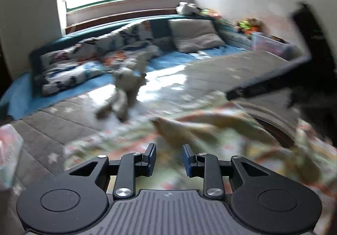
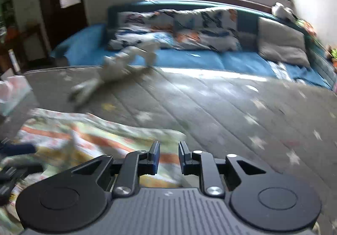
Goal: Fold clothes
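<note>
we hover both the left gripper [image 1: 169, 159] and right gripper [image 2: 169, 157], jaws narrowly parted and empty, over the patterned garment [image 1: 210, 129] rumpled on the grey mattress [image 2: 231, 108], between folds, needing fresh edge grips next.

The patterned garment [image 1: 210, 129] is soft thin cloth, matt and creased. The grey quilt [image 2: 210, 108] under it is thick stitched fabric with a slightly fuzzy surface. The left gripper [image 1: 169, 160] is matt black plastic with shiny metal screws. The grey pillow [image 1: 194, 34] looks like plain woven cloth
</note>
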Tool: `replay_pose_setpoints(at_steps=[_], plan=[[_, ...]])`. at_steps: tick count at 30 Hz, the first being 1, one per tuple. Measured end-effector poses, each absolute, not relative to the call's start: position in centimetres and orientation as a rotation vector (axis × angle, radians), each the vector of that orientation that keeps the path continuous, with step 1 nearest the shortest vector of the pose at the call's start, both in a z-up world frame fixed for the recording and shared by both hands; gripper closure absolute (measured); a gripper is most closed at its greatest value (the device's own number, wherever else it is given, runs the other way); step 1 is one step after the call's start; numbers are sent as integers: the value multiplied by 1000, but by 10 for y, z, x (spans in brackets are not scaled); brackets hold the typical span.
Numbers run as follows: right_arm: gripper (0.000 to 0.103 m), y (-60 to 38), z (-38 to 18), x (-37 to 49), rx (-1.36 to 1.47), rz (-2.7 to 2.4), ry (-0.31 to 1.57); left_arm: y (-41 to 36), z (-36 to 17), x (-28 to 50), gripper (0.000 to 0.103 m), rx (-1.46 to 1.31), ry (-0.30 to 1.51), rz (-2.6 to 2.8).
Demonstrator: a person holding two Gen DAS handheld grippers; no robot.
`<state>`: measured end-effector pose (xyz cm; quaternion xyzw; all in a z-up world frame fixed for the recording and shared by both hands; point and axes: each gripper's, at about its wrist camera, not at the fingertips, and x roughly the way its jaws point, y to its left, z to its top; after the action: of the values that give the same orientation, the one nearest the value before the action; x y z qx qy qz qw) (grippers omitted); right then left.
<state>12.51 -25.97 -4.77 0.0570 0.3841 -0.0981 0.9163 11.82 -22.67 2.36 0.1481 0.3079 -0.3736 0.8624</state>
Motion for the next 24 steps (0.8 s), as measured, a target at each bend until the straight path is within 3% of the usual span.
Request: replay_pose_setpoints(at_steps=[8, 11, 24], plan=[[83, -270, -68, 128, 151, -205, 789, -221, 16, 55, 73, 367, 678, -961], [98, -262, -70, 135, 88, -222, 782, -217, 12, 38, 73, 366, 696, -1035], [94, -261, -71, 156, -4, -303, 776, -192, -1, -11, 75, 337, 761, -1232]])
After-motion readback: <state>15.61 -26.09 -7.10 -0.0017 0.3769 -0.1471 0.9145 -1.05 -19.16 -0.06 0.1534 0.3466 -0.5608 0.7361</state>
